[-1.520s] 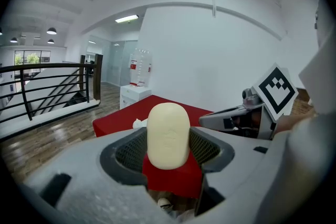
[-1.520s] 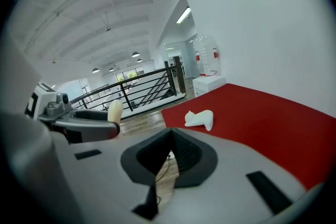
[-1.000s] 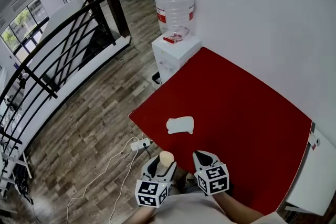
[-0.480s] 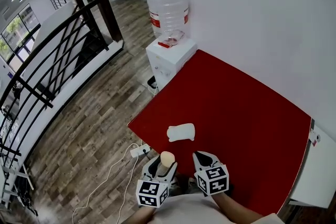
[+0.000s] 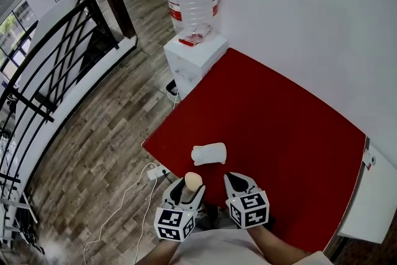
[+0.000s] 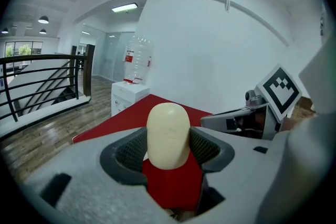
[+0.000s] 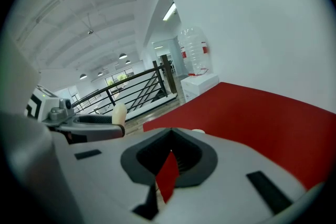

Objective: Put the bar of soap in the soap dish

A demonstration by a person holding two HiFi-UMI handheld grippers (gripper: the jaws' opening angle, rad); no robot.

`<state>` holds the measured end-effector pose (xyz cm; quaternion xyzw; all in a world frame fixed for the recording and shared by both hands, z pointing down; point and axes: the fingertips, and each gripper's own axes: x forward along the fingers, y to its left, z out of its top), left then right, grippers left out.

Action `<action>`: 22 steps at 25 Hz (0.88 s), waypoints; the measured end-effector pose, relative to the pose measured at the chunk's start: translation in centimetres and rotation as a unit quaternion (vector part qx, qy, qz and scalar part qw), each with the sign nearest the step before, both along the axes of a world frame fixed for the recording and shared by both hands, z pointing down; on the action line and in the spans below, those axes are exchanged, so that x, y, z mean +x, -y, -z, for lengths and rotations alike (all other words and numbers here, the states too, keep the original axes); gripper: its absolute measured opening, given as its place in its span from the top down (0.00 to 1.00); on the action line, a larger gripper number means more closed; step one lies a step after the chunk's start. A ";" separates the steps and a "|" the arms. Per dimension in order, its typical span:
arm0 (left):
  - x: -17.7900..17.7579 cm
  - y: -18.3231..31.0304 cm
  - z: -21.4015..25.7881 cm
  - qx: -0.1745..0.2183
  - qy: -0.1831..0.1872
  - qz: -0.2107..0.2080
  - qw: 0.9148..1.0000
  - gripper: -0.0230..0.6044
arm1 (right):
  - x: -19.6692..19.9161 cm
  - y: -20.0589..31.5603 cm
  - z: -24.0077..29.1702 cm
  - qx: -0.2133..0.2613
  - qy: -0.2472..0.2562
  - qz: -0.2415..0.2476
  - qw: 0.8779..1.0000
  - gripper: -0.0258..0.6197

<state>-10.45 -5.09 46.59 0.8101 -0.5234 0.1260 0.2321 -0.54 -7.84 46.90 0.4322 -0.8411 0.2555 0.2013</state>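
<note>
A cream bar of soap (image 5: pixel 193 180) stands upright between the jaws of my left gripper (image 5: pixel 186 192), which is shut on it; in the left gripper view the soap (image 6: pixel 168 135) fills the middle, pinched at its sides. A white soap dish (image 5: pixel 209 154) lies on the red table (image 5: pixel 279 133) just beyond the grippers, near the table's left corner. My right gripper (image 5: pixel 239 186) hovers beside the left one over the table's near edge, shut with nothing in it. In the right gripper view (image 7: pixel 169 168) only a sliver of red table shows between its jaws, and the soap (image 7: pixel 119 113) shows at left.
A white water dispenser (image 5: pixel 191 59) with a clear bottle (image 5: pixel 191 0) stands off the table's far left corner. A black stair railing (image 5: pixel 56 65) runs along the left. A power strip and cables (image 5: pixel 154 172) lie on the wooden floor by the table.
The head view has shifted, so the table and dish sit a little lower left in frame. Both grippers keep their hold and spacing; the soap stays clamped in the left one.
</note>
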 end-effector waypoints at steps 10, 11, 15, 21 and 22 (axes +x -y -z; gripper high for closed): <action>0.4 3.7 -3.0 0.000 0.013 -0.028 1.000 0.56 | -0.6 3.0 -3.1 -0.011 -0.010 -0.005 1.000 0.96; 0.4 4.0 -3.4 -0.001 0.014 -0.032 0.999 0.56 | -0.6 3.1 -3.6 -0.015 -0.010 -0.007 1.000 0.96; 0.6 5.0 -4.4 -0.002 0.017 -0.046 0.999 0.56 | -0.7 3.7 -5.1 -0.024 -0.008 -0.013 1.000 0.96; 0.9 6.9 -6.1 0.000 0.044 -0.096 0.994 0.56 | -0.6 5.3 -6.3 -0.031 -0.001 -0.031 0.999 0.96; 1.2 7.2 -6.4 0.005 0.055 -0.122 0.991 0.56 | -0.5 5.5 -6.5 -0.032 0.001 -0.035 0.999 0.96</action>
